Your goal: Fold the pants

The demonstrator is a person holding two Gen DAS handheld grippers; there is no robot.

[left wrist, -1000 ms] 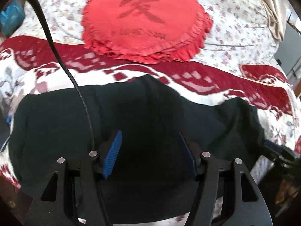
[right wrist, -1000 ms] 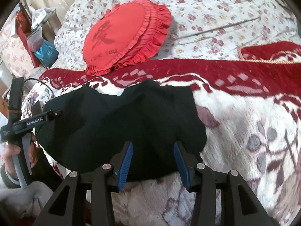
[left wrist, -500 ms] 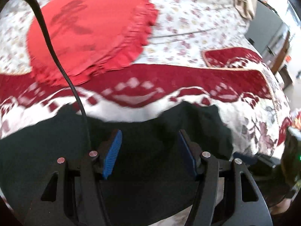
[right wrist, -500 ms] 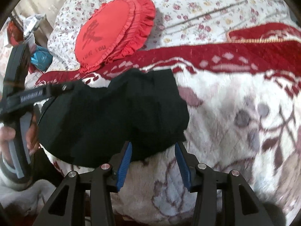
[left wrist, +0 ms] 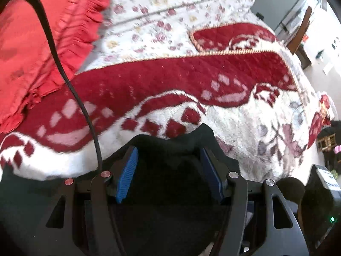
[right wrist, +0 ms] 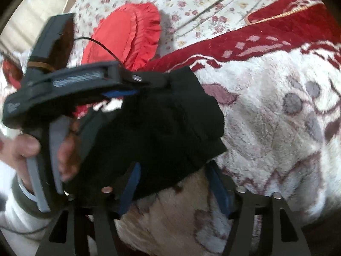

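Note:
The black pants (right wrist: 162, 128) lie folded in a thick bundle on the red and white blanket (right wrist: 277, 111). In the left wrist view the pants (left wrist: 170, 183) fill the bottom, under my open left gripper (left wrist: 169, 171), whose blue pads (left wrist: 127, 170) stand wide apart over the cloth. My right gripper (right wrist: 173, 183) is open at the bundle's near edge, with the cloth's edge between its pads. In the right wrist view the left gripper (right wrist: 127, 85) reaches over the bundle's far left side, held by a hand (right wrist: 27, 147).
A round red ruffled cushion (left wrist: 32, 42) lies on the flowered bedspread (left wrist: 162, 21) behind the blanket. A black cable (left wrist: 70, 85) runs across the left wrist view. Furniture and a dark doorway (left wrist: 298, 25) stand beyond the bed at right.
The left gripper has swung right across the pants towards the right gripper, and both views are blurred with motion. The pants now look bunched into a smaller, thicker bundle. Both grippers stay open.

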